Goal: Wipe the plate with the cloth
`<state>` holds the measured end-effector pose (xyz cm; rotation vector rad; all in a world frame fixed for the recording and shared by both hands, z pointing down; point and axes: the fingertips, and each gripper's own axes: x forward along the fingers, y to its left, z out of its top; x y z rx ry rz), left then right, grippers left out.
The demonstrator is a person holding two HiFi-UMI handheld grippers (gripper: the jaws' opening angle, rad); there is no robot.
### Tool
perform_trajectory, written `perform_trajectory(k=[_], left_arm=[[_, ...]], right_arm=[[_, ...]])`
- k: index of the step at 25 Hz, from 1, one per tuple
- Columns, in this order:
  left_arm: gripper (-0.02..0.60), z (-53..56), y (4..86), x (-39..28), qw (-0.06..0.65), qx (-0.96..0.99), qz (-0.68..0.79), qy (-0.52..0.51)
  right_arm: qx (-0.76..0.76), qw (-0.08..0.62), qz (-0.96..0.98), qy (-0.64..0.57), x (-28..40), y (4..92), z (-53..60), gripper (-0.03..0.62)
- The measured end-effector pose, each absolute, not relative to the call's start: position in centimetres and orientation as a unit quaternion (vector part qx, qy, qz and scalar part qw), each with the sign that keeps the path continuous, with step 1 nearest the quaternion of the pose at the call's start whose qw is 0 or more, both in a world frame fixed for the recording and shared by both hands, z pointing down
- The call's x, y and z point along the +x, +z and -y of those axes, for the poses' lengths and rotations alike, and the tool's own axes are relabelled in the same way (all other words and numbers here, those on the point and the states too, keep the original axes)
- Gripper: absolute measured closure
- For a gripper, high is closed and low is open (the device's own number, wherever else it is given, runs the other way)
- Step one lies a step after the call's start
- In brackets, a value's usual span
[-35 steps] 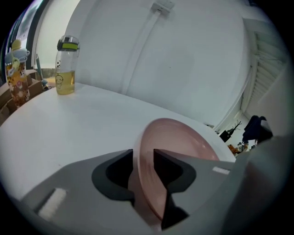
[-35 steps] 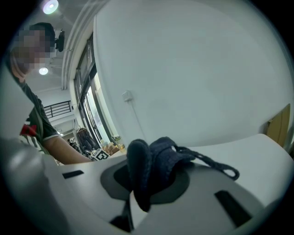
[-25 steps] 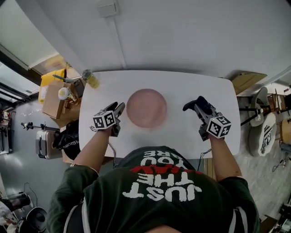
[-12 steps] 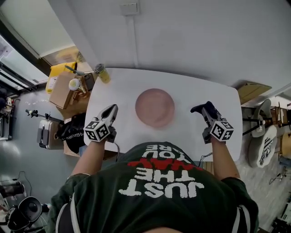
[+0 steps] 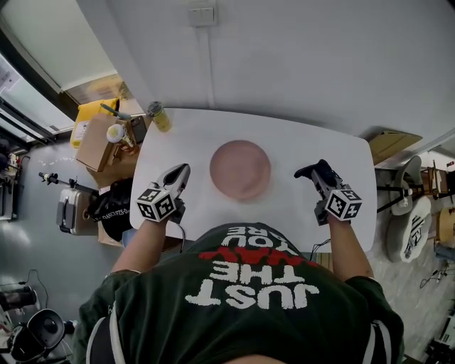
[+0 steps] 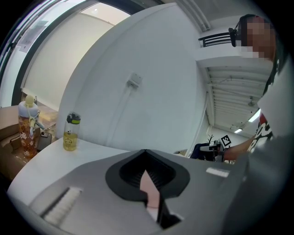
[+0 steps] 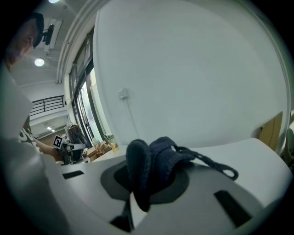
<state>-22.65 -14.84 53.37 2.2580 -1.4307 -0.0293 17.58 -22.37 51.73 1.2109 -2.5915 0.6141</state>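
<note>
Plate (image 5: 240, 169): pink, round, empty, sat flat near the middle of the white worktop (image 5: 298, 142), nothing touching it. Cloth (image 5: 316, 173): dark blue knit, bunched up, not on the plate. It was off to the plate's right, clamped in the right gripper (image 5: 321, 181). The right gripper view showed the jaws closed onto the fabric, a thick fold hanging down over the gap and a braided loop trailing off to the right above the worktop. Cloth and plate were apart, with bare worktop between them. Left gripper (image 5: 183, 170) was on the plate's other side, near the rim but clear of it, jaws together with nothing gripped, tips pointed roughly toward the far edge of the worktop. Both grippers were held above the surface, marker cubes facing up, one forearm behind each. Further out, a yellow-tinted bottle (image 5: 159, 116) with a dark cap stood upright at the worktop's far left corner, well apart from the plate. Past that edge, on the floor side, were a cardboard box (image 5: 96, 146) with clutter on top and a black bag (image 5: 114, 210) below it. Plain wall ran behind the worktop, with a socket plate (image 5: 201, 14) high up.
</note>
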Motion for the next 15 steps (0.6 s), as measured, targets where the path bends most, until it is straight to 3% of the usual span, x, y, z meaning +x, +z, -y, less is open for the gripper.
perform_trajectory(k=[15], left_arm=[[0.575,15.17,53.19,-22.54,0.232,0.821,0.522,-0.013]], right_arm=[[0.419,0.113,0.877,0.208,18.40,51.87,22.34,0.565]])
